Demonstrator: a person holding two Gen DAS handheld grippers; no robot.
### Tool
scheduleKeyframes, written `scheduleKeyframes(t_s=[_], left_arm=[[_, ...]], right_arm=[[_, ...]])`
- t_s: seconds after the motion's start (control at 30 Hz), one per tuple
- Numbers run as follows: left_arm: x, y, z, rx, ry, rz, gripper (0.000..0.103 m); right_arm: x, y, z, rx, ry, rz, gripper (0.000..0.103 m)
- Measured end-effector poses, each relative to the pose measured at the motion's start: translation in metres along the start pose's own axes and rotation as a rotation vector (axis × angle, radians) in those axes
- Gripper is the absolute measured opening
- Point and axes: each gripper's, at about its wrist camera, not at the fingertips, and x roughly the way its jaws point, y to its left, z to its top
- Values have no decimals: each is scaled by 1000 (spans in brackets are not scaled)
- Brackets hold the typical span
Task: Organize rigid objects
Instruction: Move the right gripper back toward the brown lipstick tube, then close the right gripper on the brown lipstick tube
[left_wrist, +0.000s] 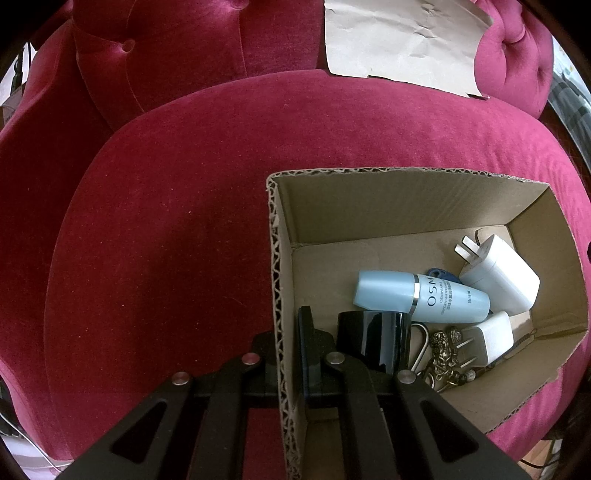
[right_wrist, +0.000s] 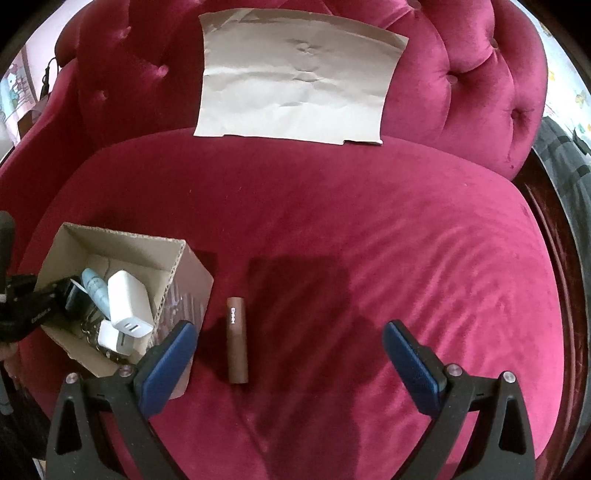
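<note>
Right wrist view, right claw (right_wrist: 290, 350) spread wide, empty, brown tube (right_wrist: 236, 339) between fingers, left claw (left_wrist: 291, 343) clamping box wall (left_wrist: 277, 295).

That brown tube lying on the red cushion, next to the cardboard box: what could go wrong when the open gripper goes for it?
The brown tube lies nearer the right gripper's left finger than its middle, so closing might nudge it away. It is round and the cushion is soft, so it could roll or sink. The cardboard box is already crowded with the large white charger and blue bottle, and the left gripper straddles its wall, so a drop may bounce out.
</note>
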Motion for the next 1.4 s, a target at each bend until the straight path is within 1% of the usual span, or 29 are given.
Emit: scheduleKeyframes(t_s=[0.33,0.4,0.47,0.6,0.7,0.83,1.0,1.03,1.13,1.4], left_arm=[[0,1,0,0,0,-1,5],[0,1,0,0,0,-1,5],[0,1,0,0,0,0,5],[0,0,0,0,0,-1,5],[0,0,0,0,0,0,5],[0,0,0,1,-1,0,5],[1,1,0,0,-1,-1,5],[1,0,0,0,-1,-1,5],[1,0,0,0,-1,-1,5],[0,-1,-1,1,-1,0,5]], right_arm=[[22,0,-10,-11,53,24,103],[26,0,-12,-9,61,30,100],[31,0,-11,-10,72,33,93],[38,2,-12,-17,88,51,88],[43,6,-13,-39,100,62,79],[52,12,-16,-70,119,63,60],[58,20,-17,-90,122,85,50],[59,21,-17,-95,124,87,44],[65,26,-19,-110,139,86,17],[61,29,-24,-118,129,71,16]])
